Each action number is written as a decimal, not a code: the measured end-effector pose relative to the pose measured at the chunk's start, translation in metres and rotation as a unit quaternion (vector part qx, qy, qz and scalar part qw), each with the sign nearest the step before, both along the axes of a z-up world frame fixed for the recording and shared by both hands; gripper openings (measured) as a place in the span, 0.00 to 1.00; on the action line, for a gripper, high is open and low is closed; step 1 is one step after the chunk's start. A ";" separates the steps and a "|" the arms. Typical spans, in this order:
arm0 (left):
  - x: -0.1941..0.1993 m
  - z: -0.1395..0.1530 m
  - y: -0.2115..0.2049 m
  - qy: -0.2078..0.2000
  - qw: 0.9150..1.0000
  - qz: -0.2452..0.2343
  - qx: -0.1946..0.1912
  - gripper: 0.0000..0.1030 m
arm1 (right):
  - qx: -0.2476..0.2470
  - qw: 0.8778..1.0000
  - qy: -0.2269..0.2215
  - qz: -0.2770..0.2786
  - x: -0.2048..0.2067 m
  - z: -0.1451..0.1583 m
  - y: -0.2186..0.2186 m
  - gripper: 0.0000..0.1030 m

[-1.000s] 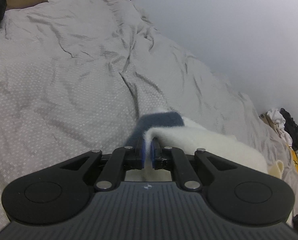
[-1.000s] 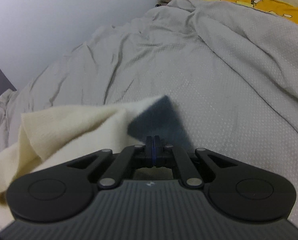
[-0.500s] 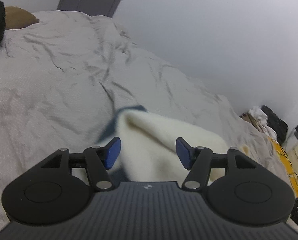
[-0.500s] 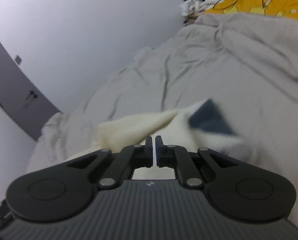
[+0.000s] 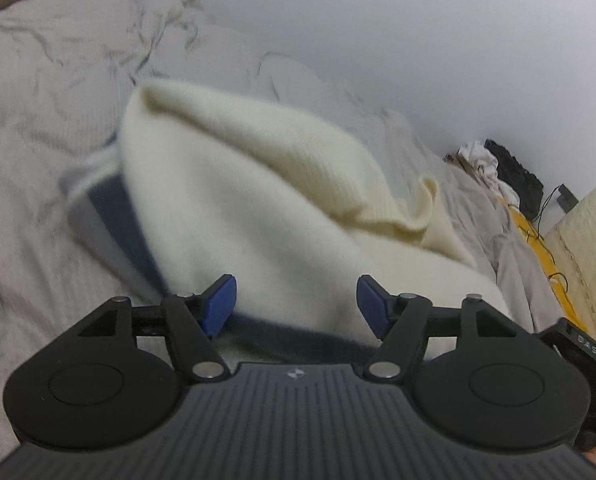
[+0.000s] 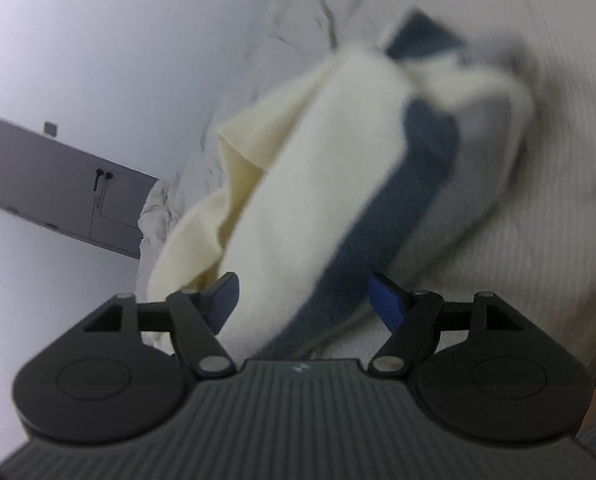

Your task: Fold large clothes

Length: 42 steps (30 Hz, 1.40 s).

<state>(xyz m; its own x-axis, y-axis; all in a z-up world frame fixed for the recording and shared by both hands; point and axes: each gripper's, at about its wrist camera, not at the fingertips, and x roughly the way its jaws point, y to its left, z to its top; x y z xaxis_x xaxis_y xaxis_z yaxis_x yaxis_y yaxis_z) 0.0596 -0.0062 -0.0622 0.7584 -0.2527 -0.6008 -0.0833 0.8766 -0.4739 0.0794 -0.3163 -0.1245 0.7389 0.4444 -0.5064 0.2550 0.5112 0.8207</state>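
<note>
Since a second ago both grippers have let go: the left gripper [image 5: 294, 300], which had pinched the navy-edged corner of the cream sweater [image 5: 258, 200], and the right gripper [image 6: 303, 300], which was clenched on the other corner, now show their blue pads spread, and on both the jaws are opening at this moment. Nearest each lens, the cloth passes between the pads but is not pressed by either one, so both claws read as released. Just beyond the left gripper the sweater lies in a soft, doubled heap on the grey bedspread [image 5: 30, 240], its navy band [image 5: 118, 216] peeking out along the near and left edges; from the right wrist the same heap looks blurred, cream layer over navy. Further off the bedspread runs wrinkled to the white wall [image 5: 417, 40], with a pile of other clothes [image 5: 493, 168] at the bed's far end and a grey door [image 6: 58, 184] in the right view. As a judgement, one fold has just been laid down; the bundle looks loose and uneven, so smoothing and at least one more fold probably remain.
</note>
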 end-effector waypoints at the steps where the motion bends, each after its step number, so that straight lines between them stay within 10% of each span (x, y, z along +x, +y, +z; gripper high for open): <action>1: 0.001 -0.003 -0.002 0.008 1.000 -0.001 -0.001 0.74 | 0.011 1.000 0.009 -0.003 0.001 -0.006 0.000 0.73; 16: 0.025 -0.054 0.022 0.080 0.984 0.017 -0.158 0.82 | 0.108 0.991 0.064 -0.054 0.017 -0.047 -0.004 0.72; 26: 0.014 -0.076 0.064 0.055 0.942 0.095 -0.317 0.82 | 0.111 0.984 0.036 -0.134 -0.017 -0.045 -0.013 0.73; 34: 0.010 -0.094 0.081 0.057 0.928 0.125 -0.345 0.80 | 0.072 0.985 0.030 -0.154 -0.028 -0.042 -0.016 0.66; 38: 0.019 -0.095 0.084 0.078 0.935 0.141 -0.315 0.41 | 0.038 0.989 0.018 -0.144 -0.031 -0.034 -0.009 0.36; 42: 0.020 -0.083 0.091 0.072 0.943 0.131 -0.296 0.27 | 0.003 0.992 -0.013 -0.129 -0.041 -0.015 -0.006 0.28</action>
<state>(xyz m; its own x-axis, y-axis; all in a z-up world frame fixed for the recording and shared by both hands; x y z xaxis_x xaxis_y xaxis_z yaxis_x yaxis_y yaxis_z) 0.0794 0.0843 -0.1450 0.7634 -0.3909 -0.5141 -0.3612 0.4015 -0.8416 0.0382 -0.3220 -0.1395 0.8409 0.2421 -0.4840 0.3552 0.4278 0.8312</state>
